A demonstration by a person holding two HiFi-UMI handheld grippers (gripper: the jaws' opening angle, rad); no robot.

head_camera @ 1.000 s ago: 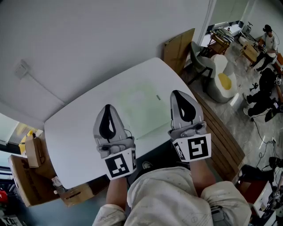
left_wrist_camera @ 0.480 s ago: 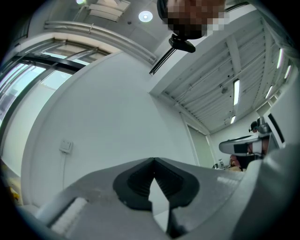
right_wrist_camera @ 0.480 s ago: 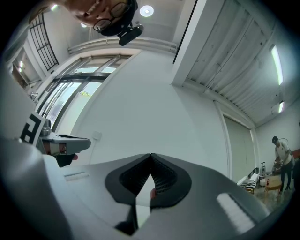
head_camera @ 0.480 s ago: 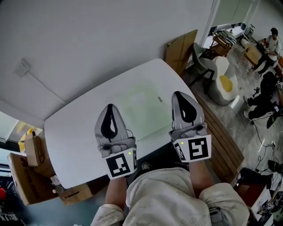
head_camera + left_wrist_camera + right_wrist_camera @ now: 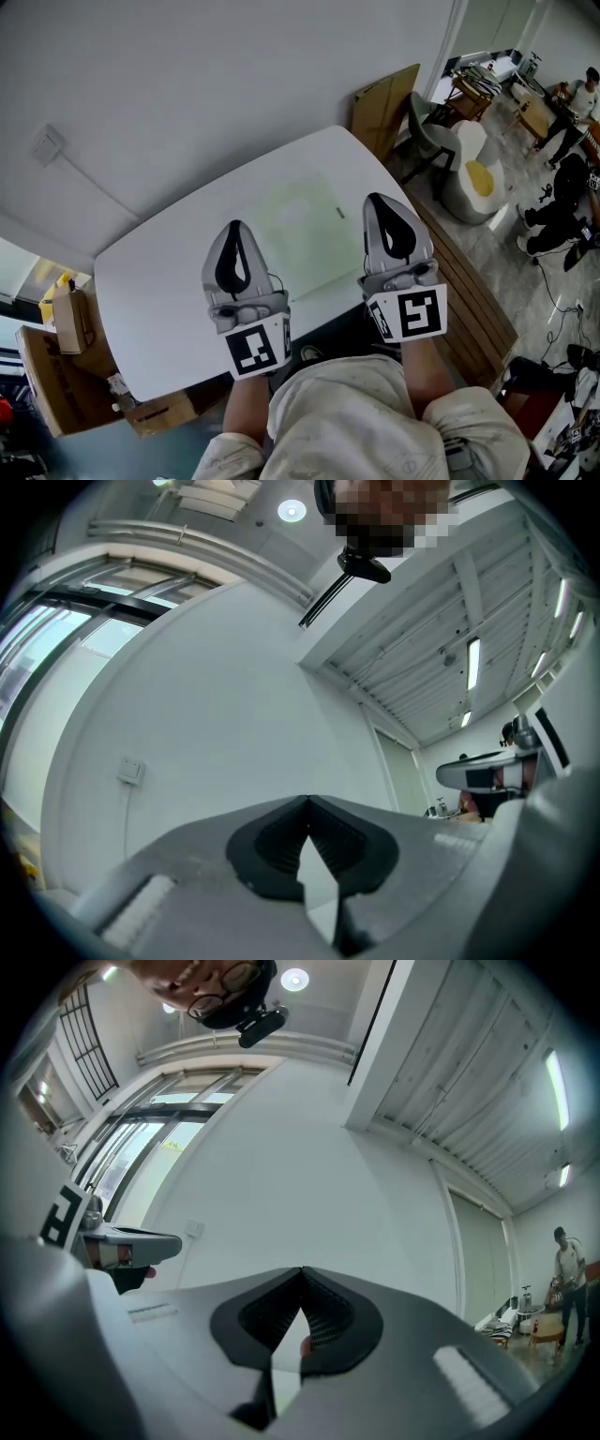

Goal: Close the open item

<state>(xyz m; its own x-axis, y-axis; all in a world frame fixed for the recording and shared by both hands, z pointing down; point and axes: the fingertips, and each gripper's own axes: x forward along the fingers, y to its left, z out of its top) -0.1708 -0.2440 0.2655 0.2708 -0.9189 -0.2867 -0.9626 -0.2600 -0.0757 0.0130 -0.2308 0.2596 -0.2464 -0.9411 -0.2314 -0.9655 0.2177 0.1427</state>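
Observation:
A pale green, see-through flat item lies on the white table, partly hidden behind both grippers; I cannot tell which part of it is open. My left gripper is held upright above the table's near edge, jaws shut with nothing in them. My right gripper stands upright beside it, also shut and empty. The left gripper view shows the left gripper aimed at the wall and ceiling, with its tips meeting. The right gripper looks the same in its own view.
Cardboard boxes stand at the table's left end. A wooden board leans on the wall at the back right. A slatted bench runs along the right side, with chairs and people beyond it.
Both grippers stay upright and shut; the view has shifted only slightly.

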